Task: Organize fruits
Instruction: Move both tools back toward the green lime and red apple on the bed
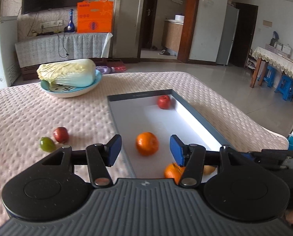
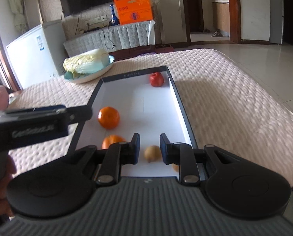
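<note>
My left gripper [image 1: 145, 149] hung released over the near end of the shallow box [image 1: 195, 108], its blue pads well apart with nothing pressed between them. An orange [image 1: 147, 143] lay on the box's white floor, seen in the gap between the pads but touched by neither. A second orange [image 1: 173, 172] sat nearer the box's near end, partly hidden behind my left gripper's right finger.

My right gripper [image 2: 150, 147] hovered over the same near end of the box with only a narrow gap between its pads. A small yellowish fruit [image 2: 153, 153] lay on the box floor behind that gap; I cannot tell whether the pads touched it. Another pale fruit [image 2: 175, 167] peeked out by the box's near right corner, mostly hidden.

A red apple [image 1: 164, 101] rested in the box's far right corner. Outside the box, to its left on the pink padded table [image 1: 48, 114], a second red apple [image 1: 61, 134] and a green fruit [image 1: 46, 144] sat just beside each other. Beyond the box's far left corner, a cabbage [image 1: 67, 71] lay on a light blue plate [image 1: 54, 91].
</note>
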Action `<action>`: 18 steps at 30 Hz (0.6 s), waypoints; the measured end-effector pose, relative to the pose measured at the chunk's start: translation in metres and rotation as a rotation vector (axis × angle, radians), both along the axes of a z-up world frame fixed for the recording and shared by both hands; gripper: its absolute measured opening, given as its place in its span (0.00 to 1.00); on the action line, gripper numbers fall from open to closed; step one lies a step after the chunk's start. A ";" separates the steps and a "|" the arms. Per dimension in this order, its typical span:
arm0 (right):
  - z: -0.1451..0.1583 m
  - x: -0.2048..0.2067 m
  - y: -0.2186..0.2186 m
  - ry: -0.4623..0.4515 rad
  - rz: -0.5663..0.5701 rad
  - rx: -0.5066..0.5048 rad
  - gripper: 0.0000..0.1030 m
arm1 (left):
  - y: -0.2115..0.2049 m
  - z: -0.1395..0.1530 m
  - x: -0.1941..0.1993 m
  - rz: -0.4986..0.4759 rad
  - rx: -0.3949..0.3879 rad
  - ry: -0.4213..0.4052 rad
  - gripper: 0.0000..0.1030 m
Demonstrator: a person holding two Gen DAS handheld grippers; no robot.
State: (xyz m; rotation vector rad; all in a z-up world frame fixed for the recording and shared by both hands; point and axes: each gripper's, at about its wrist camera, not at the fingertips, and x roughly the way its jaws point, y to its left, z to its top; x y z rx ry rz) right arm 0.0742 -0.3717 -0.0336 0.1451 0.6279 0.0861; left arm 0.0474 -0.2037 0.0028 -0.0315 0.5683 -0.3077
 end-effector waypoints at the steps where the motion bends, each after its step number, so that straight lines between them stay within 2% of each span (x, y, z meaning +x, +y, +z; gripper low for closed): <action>1: 0.000 0.000 0.001 -0.005 -0.004 0.000 0.26 | 0.003 0.000 0.000 0.006 0.000 0.001 0.59; 9: 0.011 -0.002 0.019 -0.060 0.014 0.025 0.26 | 0.032 0.002 0.001 0.066 -0.007 0.008 0.59; 18: 0.019 -0.002 0.065 -0.104 0.110 0.007 0.26 | 0.068 0.000 0.003 0.119 0.008 0.015 0.59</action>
